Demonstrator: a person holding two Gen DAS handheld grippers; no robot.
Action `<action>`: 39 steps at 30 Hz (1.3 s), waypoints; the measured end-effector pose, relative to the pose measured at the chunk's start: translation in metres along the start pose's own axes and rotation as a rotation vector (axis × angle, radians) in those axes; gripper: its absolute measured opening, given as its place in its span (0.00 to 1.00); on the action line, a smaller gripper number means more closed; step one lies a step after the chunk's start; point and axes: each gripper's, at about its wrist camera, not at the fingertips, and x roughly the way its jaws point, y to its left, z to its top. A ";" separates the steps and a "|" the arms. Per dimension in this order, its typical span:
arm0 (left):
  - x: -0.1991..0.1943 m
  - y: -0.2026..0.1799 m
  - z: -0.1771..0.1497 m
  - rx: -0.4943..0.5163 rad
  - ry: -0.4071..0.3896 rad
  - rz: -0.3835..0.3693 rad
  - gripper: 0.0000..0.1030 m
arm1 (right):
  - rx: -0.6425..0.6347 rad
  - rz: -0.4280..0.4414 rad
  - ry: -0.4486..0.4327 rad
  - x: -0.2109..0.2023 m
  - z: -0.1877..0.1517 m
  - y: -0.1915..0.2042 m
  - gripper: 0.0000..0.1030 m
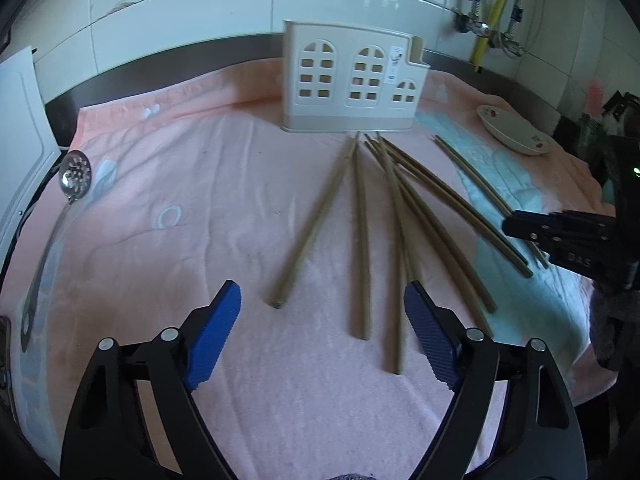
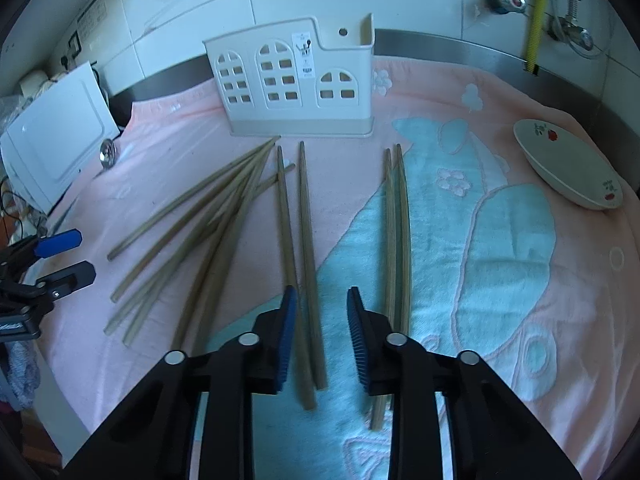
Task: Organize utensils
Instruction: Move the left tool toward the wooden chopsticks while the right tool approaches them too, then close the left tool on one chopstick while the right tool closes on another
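Several wooden chopsticks (image 1: 362,240) lie fanned on a pink towel (image 1: 180,168) in front of a cream utensil holder with window cut-outs (image 1: 352,80). My left gripper (image 1: 322,304) is open and empty, just short of the chopsticks' near ends. In the right wrist view the holder (image 2: 296,84) stands at the back. My right gripper (image 2: 322,304) is open, low over a pair of chopsticks (image 2: 304,248) that lies between its fingers. Another pair (image 2: 396,240) lies just to its right. A slotted metal spoon (image 1: 68,188) lies at the towel's left edge.
A white floral dish (image 2: 568,168) sits on the towel at the right, also in the left wrist view (image 1: 516,132). A white appliance (image 2: 52,136) stands at the left. A tiled wall with pipes and a yellow hose (image 2: 536,12) runs behind the counter.
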 end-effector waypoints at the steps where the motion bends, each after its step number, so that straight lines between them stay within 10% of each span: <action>1: 0.000 -0.003 0.000 0.006 0.001 -0.008 0.77 | -0.006 0.006 0.004 0.001 0.001 0.000 0.20; 17: 0.008 -0.049 -0.005 0.065 0.040 -0.184 0.29 | -0.098 0.010 0.058 0.018 0.000 0.007 0.10; 39: 0.043 -0.060 -0.003 0.040 0.100 -0.123 0.22 | -0.111 -0.002 0.032 0.011 -0.006 0.007 0.11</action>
